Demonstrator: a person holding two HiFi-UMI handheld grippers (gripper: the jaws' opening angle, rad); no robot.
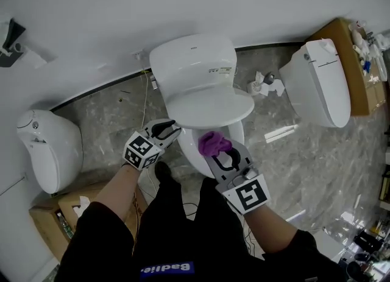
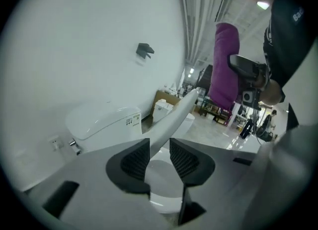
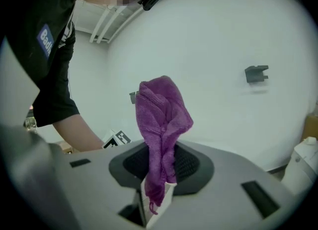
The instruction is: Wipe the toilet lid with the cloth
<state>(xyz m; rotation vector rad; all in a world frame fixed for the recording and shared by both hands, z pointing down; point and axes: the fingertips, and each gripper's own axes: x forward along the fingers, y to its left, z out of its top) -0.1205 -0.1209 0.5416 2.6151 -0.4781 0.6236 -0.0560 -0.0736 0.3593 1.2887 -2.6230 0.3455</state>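
My right gripper [image 1: 224, 160] clamps the bunched purple cloth [image 1: 213, 143]; my left gripper [image 1: 167, 131] stands open, empty, beside the half-lowered white toilet lid [image 1: 210, 109]. I would press the cloth flat and sweep in overlapping strokes.

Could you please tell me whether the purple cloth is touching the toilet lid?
Apart. The left gripper view shows the purple cloth clear of the toilet lid, with background visible between them.

My purple cloth [image 1: 213, 144] bunched upright in my right gripper [image 1: 223, 151], white toilet lid [image 1: 210, 107] half-raised just beyond it.
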